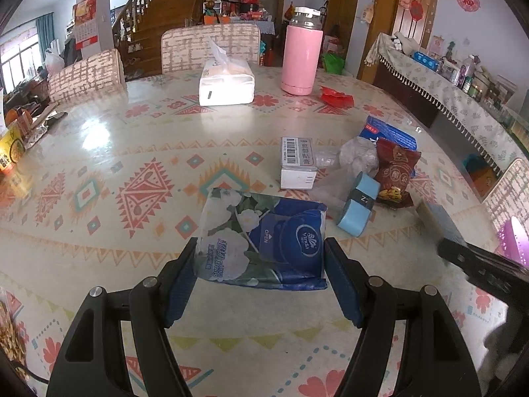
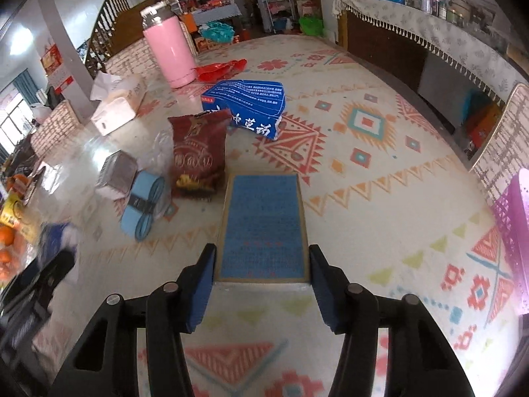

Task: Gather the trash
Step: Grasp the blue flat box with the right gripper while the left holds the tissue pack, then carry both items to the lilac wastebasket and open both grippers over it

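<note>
My left gripper (image 1: 259,258) is shut on a blue and white tissue pack (image 1: 261,238), held just above the patterned table (image 1: 99,172). My right gripper (image 2: 263,264) is shut on a flat blue box (image 2: 263,225) and shows at the right edge of the left wrist view (image 1: 463,251). On the table lie a white barcode box (image 1: 297,163), a crumpled clear plastic bag (image 1: 358,157), a light blue roll (image 1: 358,203), a dark red snack bag (image 1: 396,172) and a blue carton (image 1: 390,134). A red wrapper (image 1: 337,96) lies further back.
A pink thermos (image 1: 301,53) and a white tissue box (image 1: 226,81) stand at the far side. A pink-purple basket (image 2: 515,231) sits at the right edge. Chairs (image 1: 211,44) ring the table. Snacks and oranges (image 2: 6,241) lie on the left.
</note>
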Available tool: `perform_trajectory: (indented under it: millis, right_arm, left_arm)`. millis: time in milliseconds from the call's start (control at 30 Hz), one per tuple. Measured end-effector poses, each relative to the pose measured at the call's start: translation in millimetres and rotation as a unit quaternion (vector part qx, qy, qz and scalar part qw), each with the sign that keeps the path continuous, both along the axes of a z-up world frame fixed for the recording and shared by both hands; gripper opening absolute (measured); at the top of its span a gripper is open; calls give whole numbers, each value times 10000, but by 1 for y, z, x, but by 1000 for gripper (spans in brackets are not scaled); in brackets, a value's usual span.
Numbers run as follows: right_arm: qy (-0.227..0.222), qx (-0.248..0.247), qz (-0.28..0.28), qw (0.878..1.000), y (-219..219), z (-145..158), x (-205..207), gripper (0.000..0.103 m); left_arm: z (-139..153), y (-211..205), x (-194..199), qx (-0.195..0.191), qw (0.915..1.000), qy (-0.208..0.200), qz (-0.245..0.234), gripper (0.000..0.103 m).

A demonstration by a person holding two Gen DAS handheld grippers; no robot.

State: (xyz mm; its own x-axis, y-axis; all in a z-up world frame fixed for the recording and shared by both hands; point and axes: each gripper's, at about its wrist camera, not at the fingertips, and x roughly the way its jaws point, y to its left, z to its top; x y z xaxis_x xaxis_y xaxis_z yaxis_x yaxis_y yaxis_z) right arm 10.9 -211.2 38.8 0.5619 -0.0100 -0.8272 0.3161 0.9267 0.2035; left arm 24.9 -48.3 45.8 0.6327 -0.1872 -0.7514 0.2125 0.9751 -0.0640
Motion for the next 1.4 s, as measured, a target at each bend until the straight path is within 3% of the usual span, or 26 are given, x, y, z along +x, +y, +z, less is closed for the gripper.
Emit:
perform_trajectory:
  millis: [500,867,1100,1233,1400]
  right_arm:
    - [-516,444,115,9976,-21,20,-82,59]
    - [-929,618,-118,9937,-71,37,-131,59]
    - [-1190,658,-220,9905,-102,49,-155,59]
    - [-1358,718,-273,9877,-119,54,-166,59]
    - [-1482,780,-371,9852,-145,59,-177,59]
  left_arm:
    - [-1,-3,-2,86,9999,-97,-4,72]
    - [17,-11,-13,-64,9994,-312,-129,72]
    - [46,-37,-45,-382,9972,-263,-595,72]
    - [65,-72,-67,-353,9932,-398,-1036,72]
    - [80,-118,-77,-559,9860,-275,-1547,72]
